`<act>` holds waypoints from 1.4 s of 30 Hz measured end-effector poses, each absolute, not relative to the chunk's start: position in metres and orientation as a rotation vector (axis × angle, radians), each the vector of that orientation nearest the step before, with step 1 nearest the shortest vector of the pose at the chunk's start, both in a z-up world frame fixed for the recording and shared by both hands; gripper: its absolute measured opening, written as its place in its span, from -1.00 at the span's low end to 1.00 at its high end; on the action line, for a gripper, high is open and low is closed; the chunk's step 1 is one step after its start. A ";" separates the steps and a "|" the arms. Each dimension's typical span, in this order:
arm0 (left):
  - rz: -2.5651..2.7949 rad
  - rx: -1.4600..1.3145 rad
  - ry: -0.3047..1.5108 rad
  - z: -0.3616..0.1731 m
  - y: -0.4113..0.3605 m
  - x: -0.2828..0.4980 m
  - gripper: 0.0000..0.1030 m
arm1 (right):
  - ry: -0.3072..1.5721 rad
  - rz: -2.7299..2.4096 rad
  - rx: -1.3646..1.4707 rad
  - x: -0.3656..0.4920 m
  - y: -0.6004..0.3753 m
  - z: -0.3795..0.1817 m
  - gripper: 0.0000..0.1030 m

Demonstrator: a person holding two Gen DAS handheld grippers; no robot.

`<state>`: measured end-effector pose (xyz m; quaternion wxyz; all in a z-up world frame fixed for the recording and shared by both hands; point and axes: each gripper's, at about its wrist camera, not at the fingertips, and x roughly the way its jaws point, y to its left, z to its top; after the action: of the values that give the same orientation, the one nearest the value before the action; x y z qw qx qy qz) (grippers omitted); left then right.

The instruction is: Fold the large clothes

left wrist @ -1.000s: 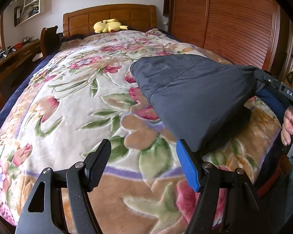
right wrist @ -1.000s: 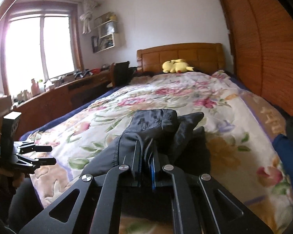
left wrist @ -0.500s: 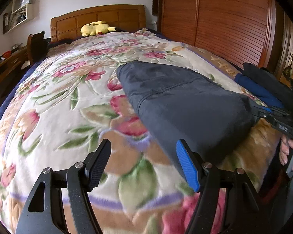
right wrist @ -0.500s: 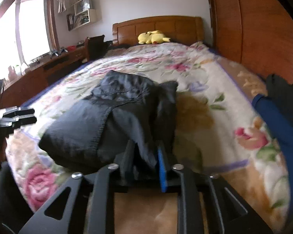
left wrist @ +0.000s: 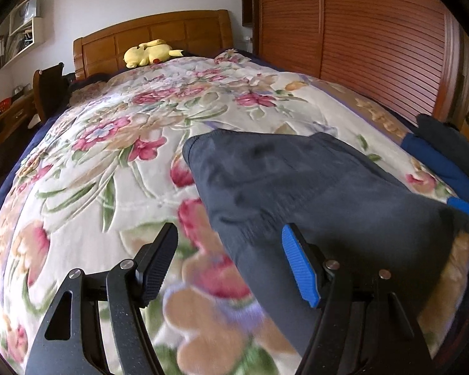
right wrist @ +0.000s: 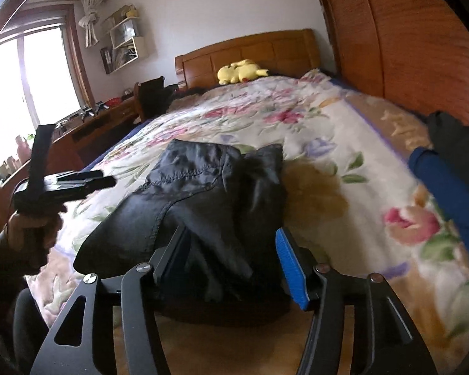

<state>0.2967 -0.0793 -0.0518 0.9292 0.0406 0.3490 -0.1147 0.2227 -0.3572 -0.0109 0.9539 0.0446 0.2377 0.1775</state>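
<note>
Dark garment (left wrist: 312, 193), folded into a thick bundle, lies on the floral blanket (left wrist: 109, 162) at the near right part of the bed. Its long axis runs from the foot edge up toward the headboard (left wrist: 153, 31), slightly slanted leftward at the far end.

Right gripper (right wrist: 231, 259): fingers spread apart, released, with the garment's near end bunched between them but not pinched. From this claw the bundle stretches straight ahead and a little left. Right is the nearer hand by far.

Left gripper (left wrist: 228, 262): also spread wide, holding nothing. The garment's left edge lies just beside and ahead of its blue pad (left wrist: 300, 268); most of the bundle sits to its right. In the right wrist view this gripper hovers off the bundle's left flank, apart from the cloth.

Judgement: the next fold or shift likely turns on the near end, already within the right claw's reach.

Blue clothing (left wrist: 437, 162) lies at the bed's right edge, apart from the bundle. Yellow plush toy (left wrist: 150, 53) near the headboard.
</note>
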 end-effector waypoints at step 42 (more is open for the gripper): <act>-0.164 0.045 0.814 -0.112 -0.076 0.462 0.44 | 0.723 0.329 -0.028 0.280 -0.324 -0.063 0.35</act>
<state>0.4623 -0.0759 -0.1120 0.9147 0.0216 0.3955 -0.0798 0.2800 -0.3235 -0.0631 0.9220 -0.0134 0.3523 0.1600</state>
